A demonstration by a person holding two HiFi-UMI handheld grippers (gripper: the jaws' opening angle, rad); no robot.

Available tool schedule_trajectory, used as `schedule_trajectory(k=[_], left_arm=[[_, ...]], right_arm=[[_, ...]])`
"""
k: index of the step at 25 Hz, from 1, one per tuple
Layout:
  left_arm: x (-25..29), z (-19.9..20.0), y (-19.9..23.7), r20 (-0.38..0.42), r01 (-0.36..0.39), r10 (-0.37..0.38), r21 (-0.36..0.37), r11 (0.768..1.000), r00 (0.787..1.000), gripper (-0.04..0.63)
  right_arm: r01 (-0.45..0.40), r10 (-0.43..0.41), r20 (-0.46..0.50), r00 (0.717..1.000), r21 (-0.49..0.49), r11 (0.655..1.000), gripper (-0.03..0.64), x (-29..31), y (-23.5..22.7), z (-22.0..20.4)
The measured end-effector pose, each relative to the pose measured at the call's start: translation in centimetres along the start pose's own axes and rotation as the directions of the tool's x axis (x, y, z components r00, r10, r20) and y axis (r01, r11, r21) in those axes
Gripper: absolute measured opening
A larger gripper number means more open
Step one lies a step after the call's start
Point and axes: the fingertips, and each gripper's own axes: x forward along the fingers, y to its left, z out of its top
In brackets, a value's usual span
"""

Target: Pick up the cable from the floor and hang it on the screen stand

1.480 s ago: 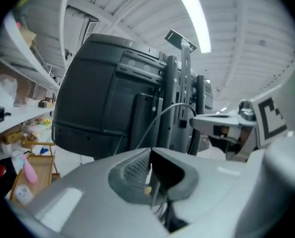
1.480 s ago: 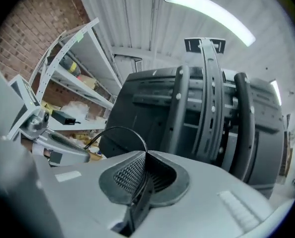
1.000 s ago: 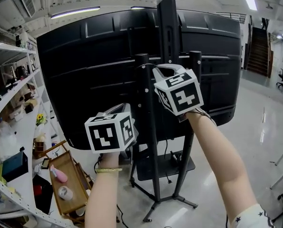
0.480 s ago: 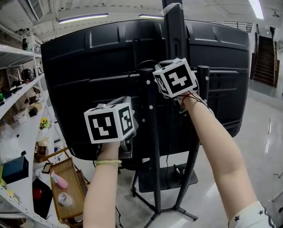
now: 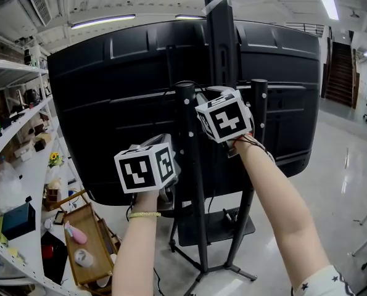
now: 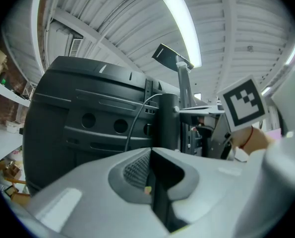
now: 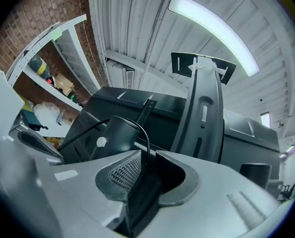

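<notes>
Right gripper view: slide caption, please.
Right gripper, jaws just opening, thin black cable between them, looping over the black round stand post.

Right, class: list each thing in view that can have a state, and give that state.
cable, draped over the top of the stand post
right gripper, open; jaws have just been opening, cable between them
left gripper, shut, nothing between its jaws
ceiling light, on
</notes>
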Motion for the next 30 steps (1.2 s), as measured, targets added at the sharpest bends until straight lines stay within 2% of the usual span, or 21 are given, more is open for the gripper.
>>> schedule_trajectory(k=[3,7,12,14,17,21,24,27,30], left_arm=[[-0.5,-0.2,-0.6,0.008,0.008,-0.008,0.011,1.0,1.0,0.006],[-1.7,-1.3,-1.3,0.025,0.011,-0.011,0.003,1.0,1.0,0.006],[-3.9,-6.9,-3.1,-0.005,0.033,-0.033,-0.032,0.999,0.999,0.006],[-5.2,-10.2,-4.0,-0.027,0.039,-0.041,-0.043,0.998,0.999,0.006],[-7.9,-15.3,-4.9,-0.061,0.027,-0.031,-0.066,0.997,0.998,0.006],[-11.5,-21.7,-6.2,-0.116,0.014,-0.034,-0.167,0.986,0.993,0.006],[-14.2,-25.6,-6.9,-0.159,0.001,-0.039,-0.233,0.973,0.987,0.006],[-16.0,-28.7,-7.2,-0.201,-0.026,-0.022,-0.233,0.972,0.979,0.006],[-16.8,-30.5,-7.4,-0.229,-0.038,-0.016,-0.227,0.973,0.973,0.006]], right_arm=[[0.005,-0.006,0.026,1.0,0.024,1.0,0.139,-1.4,0.0,-0.7],[-0.021,0.014,0.076,0.997,0.096,0.995,0.141,-4.7,1.4,-2.8],[-0.113,0.092,0.107,0.99,0.201,0.973,0.041,-11.2,7.1,-8.7],[-0.14,0.12,0.091,0.989,0.258,0.956,0.009,-13.7,10.0,-12.1],[-0.161,0.158,0.038,0.987,0.377,0.912,0.0,-17.0,14.0,-17.6],[-0.126,0.18,-0.056,0.982,0.517,0.847,0.0,-21.4,17.7,-24.6],[-0.104,0.198,-0.121,0.973,0.537,0.837,0.0,-24.6,19.8,-28.5],[-0.09,0.212,-0.15,0.966,0.571,0.816,0.0,-27.0,21.1,-30.6],[-0.083,0.216,-0.166,0.962,0.578,0.812,0.0,-28.1,21.9,-31.5]])
